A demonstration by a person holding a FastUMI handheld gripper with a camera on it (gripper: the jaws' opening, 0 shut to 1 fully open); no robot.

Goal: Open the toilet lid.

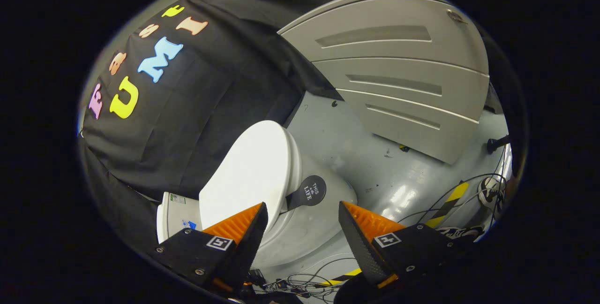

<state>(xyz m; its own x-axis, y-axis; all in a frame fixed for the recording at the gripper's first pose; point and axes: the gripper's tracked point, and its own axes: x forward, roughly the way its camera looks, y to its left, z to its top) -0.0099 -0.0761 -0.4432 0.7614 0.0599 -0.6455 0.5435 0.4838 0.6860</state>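
Observation:
A white toilet stands just ahead of the fingers, seen tilted. Its smooth white lid [248,172] lies down over the bowl [309,233], and the tank [174,212] sits behind it against the black cloth wall. A dark round tab handle [308,192] sticks out from the lid's front edge. My gripper [302,204] is open, with the tab just beyond the gap between the fingertips. One finger [243,233] overlaps the lid's edge in the view; the other finger [363,238] stands off to the bowl's side. Nothing is held.
A grey ridged panel [393,74] leans beyond the toilet on the grey floor [375,168]. Loose cables [300,280] and yellow-black tape [450,203] lie on the floor near the bowl. A person's shoes [490,189] stand to the side.

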